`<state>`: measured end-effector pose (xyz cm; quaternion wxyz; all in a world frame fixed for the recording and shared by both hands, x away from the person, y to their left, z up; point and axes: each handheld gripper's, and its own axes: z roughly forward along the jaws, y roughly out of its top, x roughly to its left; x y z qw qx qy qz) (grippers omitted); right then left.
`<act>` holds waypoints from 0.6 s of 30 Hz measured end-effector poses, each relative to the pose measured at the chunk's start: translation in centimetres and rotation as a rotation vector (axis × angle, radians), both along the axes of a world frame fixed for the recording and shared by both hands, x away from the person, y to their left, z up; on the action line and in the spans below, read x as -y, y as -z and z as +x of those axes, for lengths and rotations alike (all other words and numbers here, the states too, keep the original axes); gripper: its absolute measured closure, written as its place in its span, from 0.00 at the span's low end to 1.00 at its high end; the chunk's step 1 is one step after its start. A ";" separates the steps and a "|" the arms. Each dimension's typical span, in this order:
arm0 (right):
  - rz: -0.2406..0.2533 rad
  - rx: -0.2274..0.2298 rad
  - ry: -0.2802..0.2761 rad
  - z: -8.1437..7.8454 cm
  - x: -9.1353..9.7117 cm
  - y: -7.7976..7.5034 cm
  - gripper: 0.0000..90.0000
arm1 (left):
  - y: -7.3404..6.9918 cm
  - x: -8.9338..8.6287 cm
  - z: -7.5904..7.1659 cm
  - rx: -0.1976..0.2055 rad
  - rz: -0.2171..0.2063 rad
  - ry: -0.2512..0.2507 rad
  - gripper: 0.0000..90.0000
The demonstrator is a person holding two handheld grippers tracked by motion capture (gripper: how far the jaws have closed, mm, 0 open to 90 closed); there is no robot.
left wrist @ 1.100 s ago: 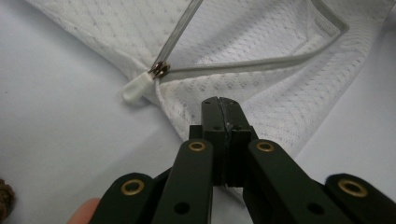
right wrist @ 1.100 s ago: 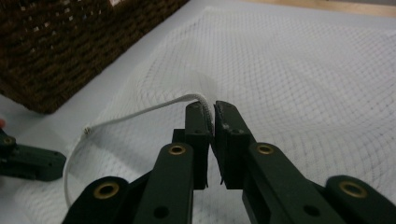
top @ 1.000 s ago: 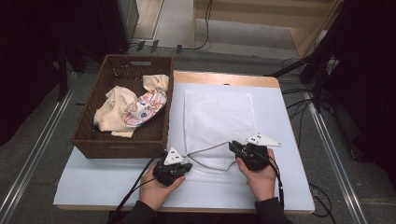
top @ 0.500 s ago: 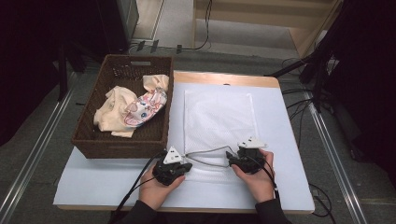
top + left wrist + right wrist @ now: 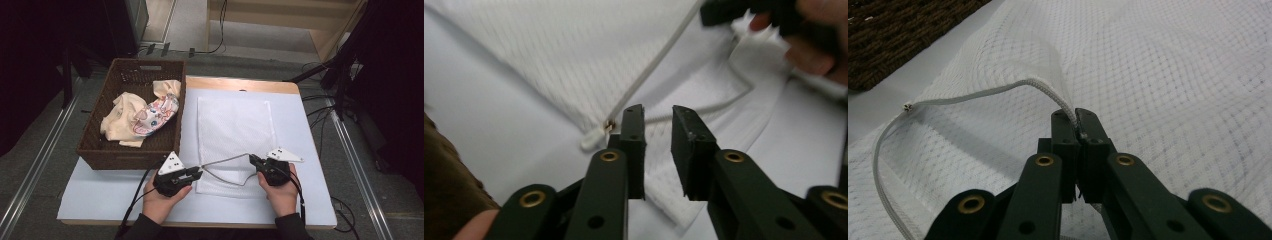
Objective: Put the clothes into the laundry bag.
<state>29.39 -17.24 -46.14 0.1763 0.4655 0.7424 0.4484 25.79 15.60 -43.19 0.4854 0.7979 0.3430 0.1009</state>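
A white mesh laundry bag [image 5: 235, 120] lies flat on the table, its zipper [image 5: 225, 160] running across the near end. My right gripper [image 5: 251, 159] is shut on the raised zipper edge [image 5: 998, 90] and holds it up off the mesh [image 5: 1173, 75], so the mouth gapes. My left gripper [image 5: 199, 174] sits at the zipper's left end. Its jaws stand open [image 5: 658, 125], just right of the zipper's end tab [image 5: 594, 139], with nothing between them. The right gripper [image 5: 724, 12] and its hand show far off in the left gripper view.
A brown wicker basket [image 5: 125, 152] stands at the table's left, holding cream and printed clothes [image 5: 142, 116]. Its weave [image 5: 898, 30] shows in the right gripper view. White table surface [image 5: 310, 130] lies to the bag's right. Cables trail from both grippers toward the near edge.
My right gripper has shifted slightly toward the person while still holding the zipper edge. The left gripper has hardly moved.
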 end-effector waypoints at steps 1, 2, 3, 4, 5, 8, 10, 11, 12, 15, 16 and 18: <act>0.005 0.003 -0.001 0.0 0.1 0.0 0.99 | -0.7 -0.4 -0.1 0.018 -0.024 0.001 0.78; 0.009 0.003 -0.001 -0.1 0.1 0.0 0.99 | -1.3 -0.8 -0.2 0.037 -0.044 0.004 0.73; 0.011 0.005 -0.002 -0.1 0.2 0.0 0.99 | -1.8 -1.1 -0.3 0.049 -0.057 0.010 0.69; 0.008 0.007 -0.005 -0.2 0.2 0.0 0.99 | -2.2 -1.4 -0.3 0.055 -0.059 0.014 0.63; 0.007 0.011 -0.008 -0.3 0.2 0.0 0.99 | -2.5 -1.6 -0.3 0.062 -0.061 0.017 0.56; 0.011 0.017 -0.017 -0.3 0.2 -0.1 0.99 | -3.2 -2.1 -0.4 0.094 -0.045 0.001 0.42; 0.012 0.021 -0.023 -0.3 0.1 -0.2 0.99 | -3.5 -2.6 -0.3 0.105 -0.073 -0.016 0.37; 0.014 0.019 -0.023 -0.4 0.1 -0.2 0.98 | -3.7 -2.9 -0.3 0.105 -0.085 -0.025 0.35; 0.009 0.021 -0.026 -0.4 0.0 -0.2 0.98 | -3.8 -3.2 -0.2 0.101 -0.098 -0.022 0.37; 0.003 0.020 -0.029 -0.4 -0.1 -0.2 0.98 | -4.5 -4.0 -0.2 0.097 -0.114 -0.038 0.35; 0.001 0.021 -0.030 -0.4 -0.1 -0.1 0.98 | -4.9 -4.3 -0.2 0.099 -0.125 -0.049 0.32; 0.004 0.020 -0.031 -0.4 -0.1 -0.2 0.98 | -5.6 -5.0 -0.2 0.099 -0.148 -0.051 0.31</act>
